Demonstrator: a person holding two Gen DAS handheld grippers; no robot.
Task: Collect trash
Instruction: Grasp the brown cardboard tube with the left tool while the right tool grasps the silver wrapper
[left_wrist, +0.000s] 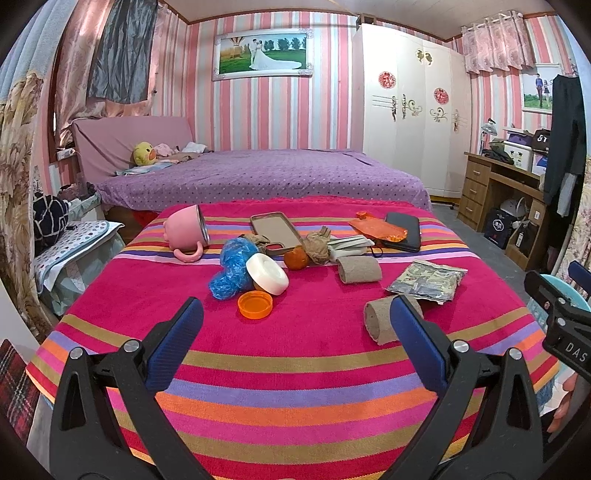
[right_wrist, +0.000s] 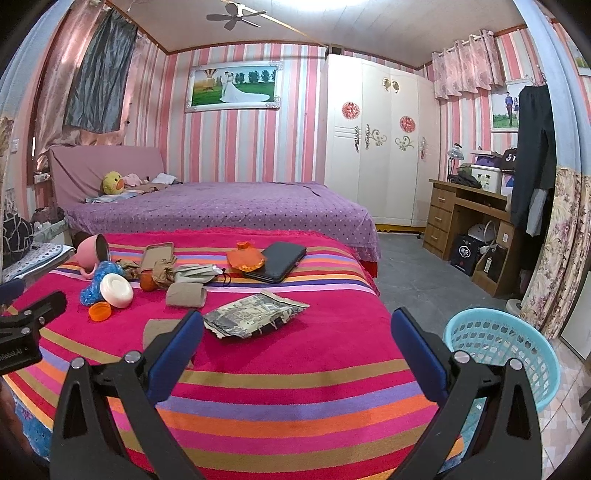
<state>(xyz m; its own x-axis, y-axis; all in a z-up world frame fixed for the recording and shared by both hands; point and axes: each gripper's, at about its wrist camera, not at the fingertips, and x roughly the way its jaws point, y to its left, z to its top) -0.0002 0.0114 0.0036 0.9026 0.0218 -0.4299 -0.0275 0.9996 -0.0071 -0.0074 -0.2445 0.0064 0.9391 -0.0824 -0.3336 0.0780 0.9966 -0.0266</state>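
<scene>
Two sets of tongs hang wide open over the striped cloth (left_wrist: 295, 369) and neither grips anything. Far left, a pink mug (left_wrist: 186, 229) lies tipped on its side. Next along, a blue crumpled wrapper (left_wrist: 231, 269) touches a white round lid (left_wrist: 267, 274), with an orange cap (left_wrist: 255, 304) just in front. The left tongs (left_wrist: 295, 314) hover, blue pads spread, above bare cloth near that cap. Middle now: an orange fruit (left_wrist: 296, 257) beside a brown paper wad (left_wrist: 317, 245), then a cardboard tube (left_wrist: 360, 269). A second tube (left_wrist: 384, 321) sits partly behind the left tongs' right pad. Further right, a torn foil packet (right_wrist: 255, 314) lies just ahead of the right tongs (right_wrist: 295, 325). Rightmost, a light-blue basket (right_wrist: 502, 350) stands on the floor beside the cloth.
</scene>
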